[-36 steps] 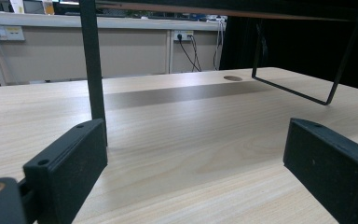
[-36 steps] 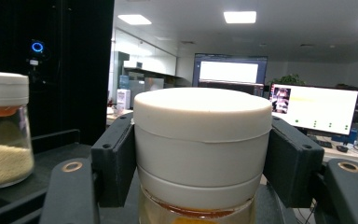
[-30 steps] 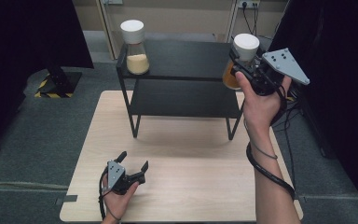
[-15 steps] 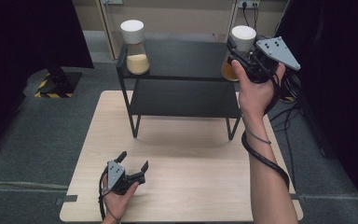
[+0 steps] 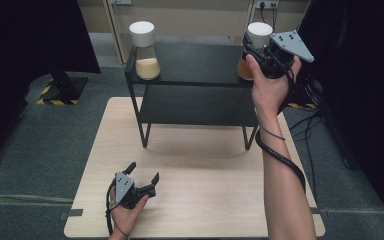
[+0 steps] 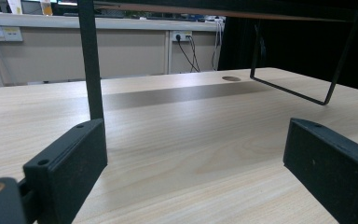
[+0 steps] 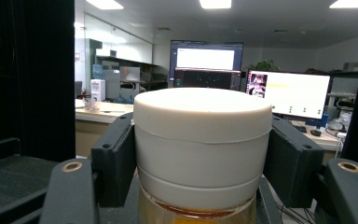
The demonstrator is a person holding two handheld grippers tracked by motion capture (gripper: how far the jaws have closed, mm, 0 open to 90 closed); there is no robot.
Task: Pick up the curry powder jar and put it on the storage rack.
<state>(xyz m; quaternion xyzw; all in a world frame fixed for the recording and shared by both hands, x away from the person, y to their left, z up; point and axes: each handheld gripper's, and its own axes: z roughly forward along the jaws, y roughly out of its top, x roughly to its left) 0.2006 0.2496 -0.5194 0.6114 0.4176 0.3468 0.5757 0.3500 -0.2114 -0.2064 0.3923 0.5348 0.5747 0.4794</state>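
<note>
Right gripper (image 5: 254,46), black two-jaw w/ grey three-cornered plate on top, held in the person's right hand (image 5: 270,87) at the far right end of the black metal two-tier shelf rack (image 5: 195,75); jaws closed on the white cylindrical lid of a glass flask-shaped jar w/ amber-orange contents (image 5: 250,52). In the right gripper view the jar (image 7: 203,144) sits between both black pads, pads pressed against the lid's sides, glass neck and amber fill showing just below. Whether the jar's base rests on the top tier or hangs just above it: cannot tell. Second glass flask-shaped jar w/ white lid and pale yellow grains (image 5: 145,52): upright on the top tier, far left end, well apart from the first jar. Rack stands on the far half of the light wood-grain table (image 5: 205,175); lower tier bare. Left gripper (image 5: 142,175), black w/ grey plate, in the person's left hand (image 5: 125,212) at the near left of the table, low over the wood; jaws spread wide, nothing between them. Left gripper view: both pads apart, table surface and the rack's thin black legs beyond. Black cable loops around the right forearm (image 5: 282,175). Grey floor around the table; black curtains at left and right.
</note>
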